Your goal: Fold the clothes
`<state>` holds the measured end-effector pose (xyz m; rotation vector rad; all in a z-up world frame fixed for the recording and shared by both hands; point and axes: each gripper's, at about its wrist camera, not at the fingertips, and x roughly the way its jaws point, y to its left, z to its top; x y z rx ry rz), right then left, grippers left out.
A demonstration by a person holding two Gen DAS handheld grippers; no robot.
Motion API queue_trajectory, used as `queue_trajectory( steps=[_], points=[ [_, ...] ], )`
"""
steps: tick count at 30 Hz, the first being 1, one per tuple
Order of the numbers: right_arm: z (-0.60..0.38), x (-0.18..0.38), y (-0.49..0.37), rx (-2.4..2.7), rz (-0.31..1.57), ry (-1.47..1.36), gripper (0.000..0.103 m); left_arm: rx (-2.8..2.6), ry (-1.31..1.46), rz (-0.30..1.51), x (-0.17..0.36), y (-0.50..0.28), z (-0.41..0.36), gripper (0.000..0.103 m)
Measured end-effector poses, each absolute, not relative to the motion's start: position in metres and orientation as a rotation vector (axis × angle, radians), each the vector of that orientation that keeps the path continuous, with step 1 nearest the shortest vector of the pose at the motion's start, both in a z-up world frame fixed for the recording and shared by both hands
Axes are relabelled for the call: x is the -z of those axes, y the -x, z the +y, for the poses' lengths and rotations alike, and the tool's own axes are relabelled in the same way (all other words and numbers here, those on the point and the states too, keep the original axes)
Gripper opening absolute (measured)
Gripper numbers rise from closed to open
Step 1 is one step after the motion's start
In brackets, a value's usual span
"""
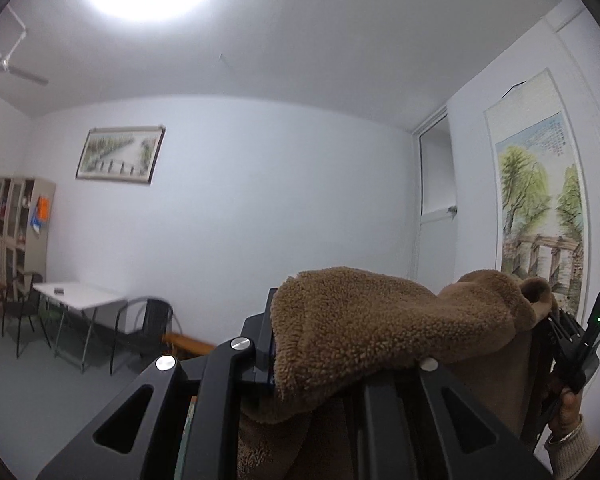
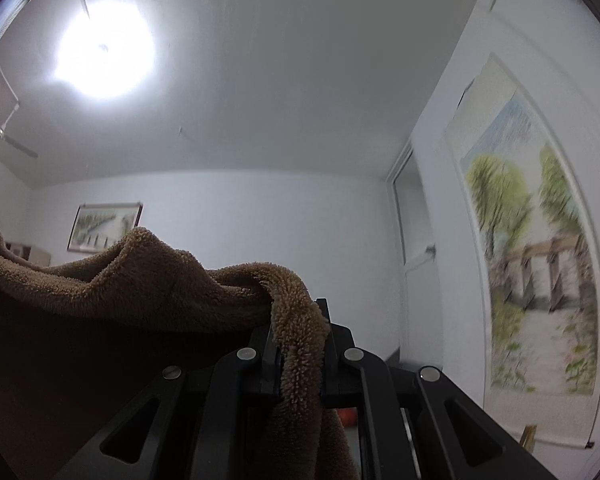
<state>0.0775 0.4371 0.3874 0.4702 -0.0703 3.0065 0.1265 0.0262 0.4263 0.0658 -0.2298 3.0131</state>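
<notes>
Brown fleece garment (image 2: 300, 344) pinched between right gripper (image 2: 299, 344) jaws; drapes over left gripper (image 1: 340, 340), grip hidden.

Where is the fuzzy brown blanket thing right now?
The fuzzy brown garment is up in the air, pinched by the right gripper and draped over the left gripper.

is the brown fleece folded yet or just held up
Held up, not folded: the brown fleece hangs bunched between the right gripper and left gripper, both pointing above the floor.
</notes>
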Motion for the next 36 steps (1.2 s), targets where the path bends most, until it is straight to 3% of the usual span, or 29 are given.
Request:
queue_trajectory(
  steps=[7, 12, 18, 22, 26, 28, 29, 31, 32, 33, 36],
  points=[
    [0.411, -0.332, 0.038, -2.981, -0.163, -0.079, 0.01, -2.954, 0.375, -0.363, -0.351, 0.016, -0.004, 0.017],
    [0.396, -0.273, 0.135, -2.944, -0.215, 0.223, 0.01, -2.881, 0.745, -0.429, -0.266, 0.131, -0.02, 0.017],
    [0.389, -0.166, 0.257, -2.828, -0.244, 0.673, 0.01, -2.737, 1.164, -0.421, -0.137, 0.254, -0.02, 0.017],
    [0.391, -0.103, 0.309, -2.738, -0.283, 0.888, 0.01, -2.646, 1.356, -0.409, -0.079, 0.313, -0.016, 0.017],
    [0.394, -0.058, 0.351, -2.675, -0.291, 1.113, 0.012, -2.556, 1.544, -0.421, -0.033, 0.347, -0.009, 0.026],
    [0.396, -0.048, 0.36, -2.669, -0.275, 1.173, 0.017, -2.516, 1.621, -0.445, -0.015, 0.356, -0.009, 0.042],
    [0.395, -0.044, 0.362, -2.667, -0.277, 1.182, 0.023, -2.499, 1.654, -0.47, -0.008, 0.361, -0.012, 0.045],
    [0.392, -0.04, 0.365, -2.667, -0.284, 1.179, 0.042, -2.473, 1.691, -0.558, 0.002, 0.37, -0.019, 0.053],
    [0.392, -0.041, 0.363, -2.673, -0.283, 1.167, 0.064, -2.461, 1.694, -0.606, 0.004, 0.374, -0.023, 0.055],
    [0.39, -0.042, 0.361, -2.685, -0.278, 1.14, 0.072, -2.451, 1.697, -0.65, 0.005, 0.379, -0.026, 0.056],
    [0.384, -0.041, 0.362, -2.696, -0.292, 1.109, 0.072, -2.45, 1.706, -0.693, 0.005, 0.395, -0.027, 0.057]
  ],
)
